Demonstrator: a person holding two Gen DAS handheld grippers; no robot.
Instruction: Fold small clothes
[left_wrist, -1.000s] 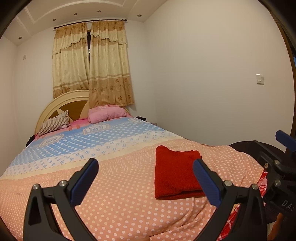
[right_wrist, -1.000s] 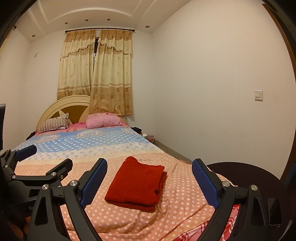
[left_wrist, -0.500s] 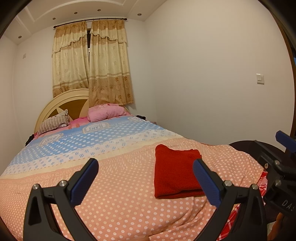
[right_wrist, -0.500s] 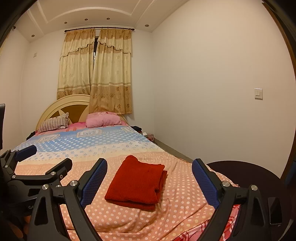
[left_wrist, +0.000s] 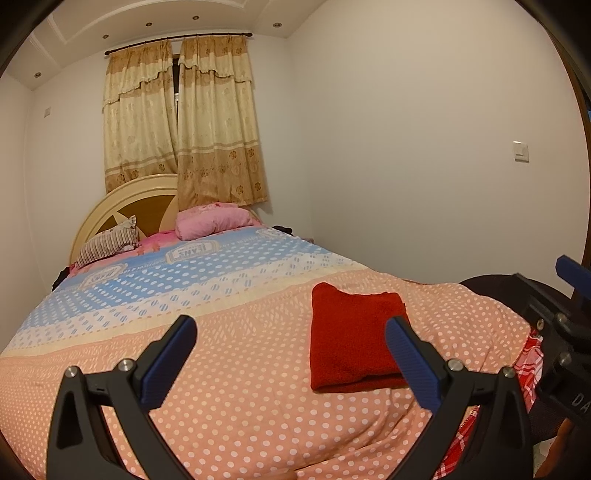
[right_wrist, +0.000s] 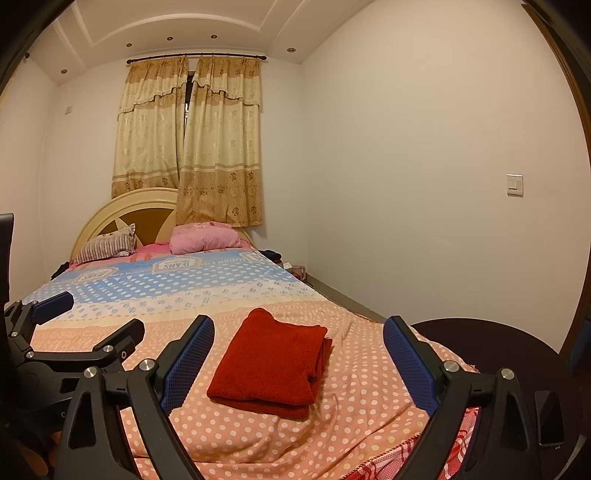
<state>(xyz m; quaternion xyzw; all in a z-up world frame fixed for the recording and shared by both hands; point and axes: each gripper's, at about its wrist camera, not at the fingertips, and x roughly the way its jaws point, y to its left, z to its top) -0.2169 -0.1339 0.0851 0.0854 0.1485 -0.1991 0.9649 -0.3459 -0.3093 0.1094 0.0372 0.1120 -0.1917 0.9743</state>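
On the bed: red folded cloth (right_wrist: 271, 363), a thick fuzzy knit or towel-like piece, folded into a neat rectangle, lying flat on the peach polka-dot bedspread (left_wrist: 240, 387)
Cloth layers: several stacked folds show along its right side in the right wrist view; top face smooth, corners fairly square
Cloth position: near the foot end of the bed, toward the bed's right edge, well apart from the pink pillow (left_wrist: 212, 219) and striped pillow (left_wrist: 107, 245) at the headboard (right_wrist: 122, 210)
Left claw (left_wrist: 291, 360): spread wide, holding nothing, raised above the bedspread short of the cloth, its right finger overlapping the cloth's near corner in view
Right claw (right_wrist: 299, 360): spread wide, holding nothing, the cloth framed between its fingers but not touched
Open room: broad bare bedspread left of the cloth and beyond it toward the pillows
Edges: bed's right edge drops off close beside the cloth; a dark round tabletop (right_wrist: 491, 347) stands just past that corner; the foot edge lies just below both claws
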